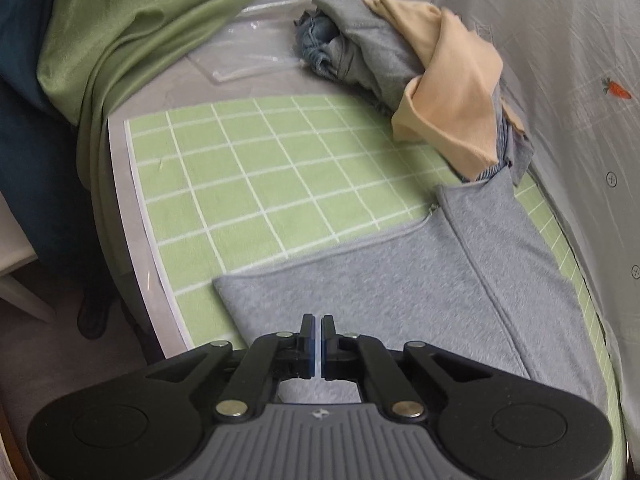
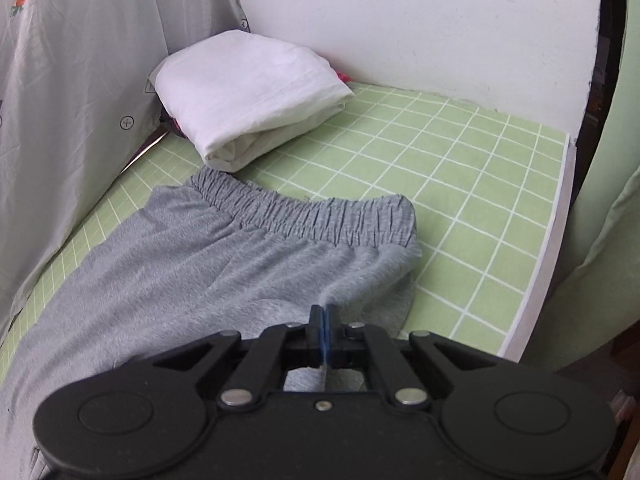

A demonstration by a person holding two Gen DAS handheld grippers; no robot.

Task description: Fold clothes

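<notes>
Left wrist view first: green draped cloth point(image 1: 132, 40) at 10 o'clock, bare green grid mat point(image 1: 256, 184) mid-frame, unsorted pile of clothes point(image 1: 404, 68) at 1 o'clock with a peach top over denim and grey. My left gripper point(image 1: 318, 326) sits at 6 o'clock over the leg end of the grey sweatpants point(image 1: 400, 296); fingers closed to a sliver, pale strip between the blue pads, can't tell if that's fabric or just gap. Right wrist view: carrot-print sheet point(image 2: 80, 80) at 9 to 11 o'clock, folded white bundle point(image 2: 248, 92) at 12, elastic waistband of the sweatpants point(image 2: 304, 212) across centre, mat point(image 2: 480, 208) bare at 3 o'clock. My right gripper point(image 2: 325, 314) at 6 o'clock has fingers fully together, pinching a raised ridge of grey fabric just below the waistband's near corner. I read this as the fold's grab phase: pants flat lengthwise, near edge taken at both ends. Next needs both ends lifted together and carried over evenly, keeping tension so the cloth doesn't sag or slip out on the left.
</notes>
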